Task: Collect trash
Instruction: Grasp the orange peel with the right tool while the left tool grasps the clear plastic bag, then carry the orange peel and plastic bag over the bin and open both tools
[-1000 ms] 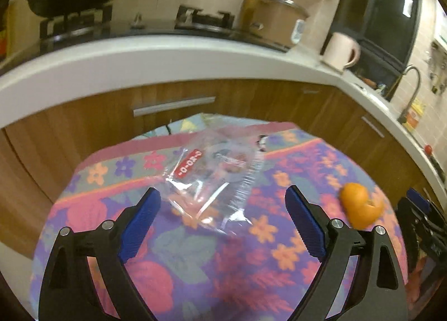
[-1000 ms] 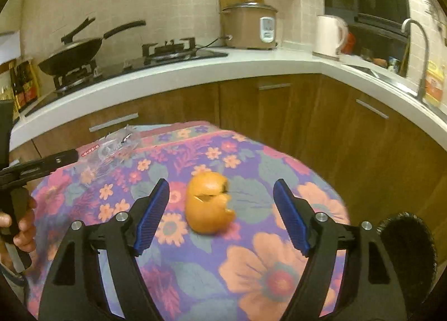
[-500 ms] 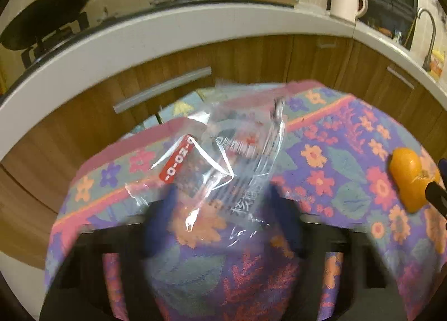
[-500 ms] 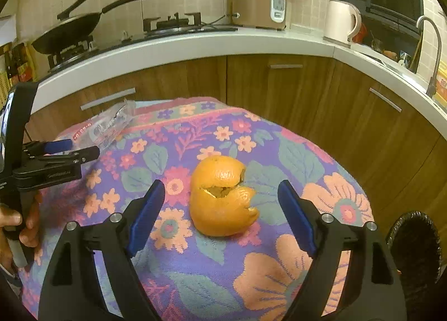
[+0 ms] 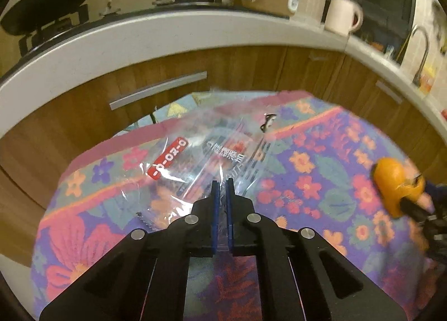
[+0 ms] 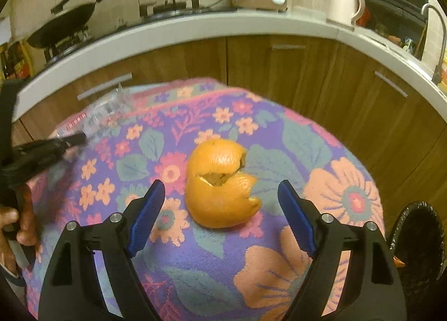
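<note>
Currently the left gripper (image 5: 221,184), angled downward, has just closed its fingers on the plastic wrapper (image 5: 201,159); the right gripper (image 6: 220,191), fingers spread, flanks the orange peel (image 6: 220,184).

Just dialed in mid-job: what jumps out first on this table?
The orange peel sits mid-table on the flowered cloth, just ahead of the open right gripper. At the far left edge, the left gripper is shut on a clear plastic wrapper. A black bin stands at the right.

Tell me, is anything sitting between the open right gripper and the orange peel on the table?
Nothing visible. The orange peel lies on bare floral cloth just ahead of the open right gripper, no object between them.
</note>
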The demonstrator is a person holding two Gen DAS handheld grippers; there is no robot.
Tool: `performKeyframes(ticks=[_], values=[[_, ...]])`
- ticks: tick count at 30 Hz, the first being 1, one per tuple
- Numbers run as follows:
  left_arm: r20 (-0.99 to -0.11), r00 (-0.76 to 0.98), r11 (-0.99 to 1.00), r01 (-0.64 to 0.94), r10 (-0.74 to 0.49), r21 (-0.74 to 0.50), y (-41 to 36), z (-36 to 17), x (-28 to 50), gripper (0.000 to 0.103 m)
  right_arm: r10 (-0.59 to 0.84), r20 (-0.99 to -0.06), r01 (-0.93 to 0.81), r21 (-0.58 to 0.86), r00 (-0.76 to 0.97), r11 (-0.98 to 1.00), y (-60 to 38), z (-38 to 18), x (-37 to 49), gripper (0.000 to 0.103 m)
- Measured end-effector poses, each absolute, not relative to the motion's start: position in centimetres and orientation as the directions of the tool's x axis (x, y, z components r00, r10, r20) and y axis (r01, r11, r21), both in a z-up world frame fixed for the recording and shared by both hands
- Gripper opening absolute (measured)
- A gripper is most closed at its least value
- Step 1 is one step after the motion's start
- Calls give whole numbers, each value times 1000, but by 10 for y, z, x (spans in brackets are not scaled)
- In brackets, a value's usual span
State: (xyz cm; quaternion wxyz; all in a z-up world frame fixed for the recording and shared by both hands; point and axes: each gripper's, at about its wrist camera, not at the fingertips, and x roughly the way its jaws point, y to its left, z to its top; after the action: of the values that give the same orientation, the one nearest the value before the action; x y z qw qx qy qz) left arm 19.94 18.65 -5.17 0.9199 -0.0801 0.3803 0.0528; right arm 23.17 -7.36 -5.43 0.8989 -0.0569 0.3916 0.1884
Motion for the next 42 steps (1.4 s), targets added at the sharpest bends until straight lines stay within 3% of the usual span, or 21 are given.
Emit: performKeyframes(ticks=[5,6,8,11,13,26,42], values=[[-689,725,981,-134,2,-138,186,-46,184,2,273,-779,-363,62,565,930,-71,-64,247,74],[-686,728,982,-128,-1,-137,184,-45,184,2,264,-776,-356,55,573,933,-71,-64,247,68],[-677,736,985,-111,-9,-133,179,-39,178,2,269,-771,-362,53,577,931,-70,-63,247,44],[-670,742,986,-91,-28,-142,172,-33,165,2,268,-754,-383,23,600,923,-66,-61,238,27],[-668,743,986,-82,-38,-147,167,-31,156,1,270,-741,-389,13,615,921,-66,-58,233,22],[-573,801,964,19,-172,-264,134,-4,77,1,384,-642,-404,125,663,906,-109,-29,162,20],[-480,816,944,240,-322,-226,14,37,69,1,325,-519,-315,110,790,943,-226,16,99,20]])
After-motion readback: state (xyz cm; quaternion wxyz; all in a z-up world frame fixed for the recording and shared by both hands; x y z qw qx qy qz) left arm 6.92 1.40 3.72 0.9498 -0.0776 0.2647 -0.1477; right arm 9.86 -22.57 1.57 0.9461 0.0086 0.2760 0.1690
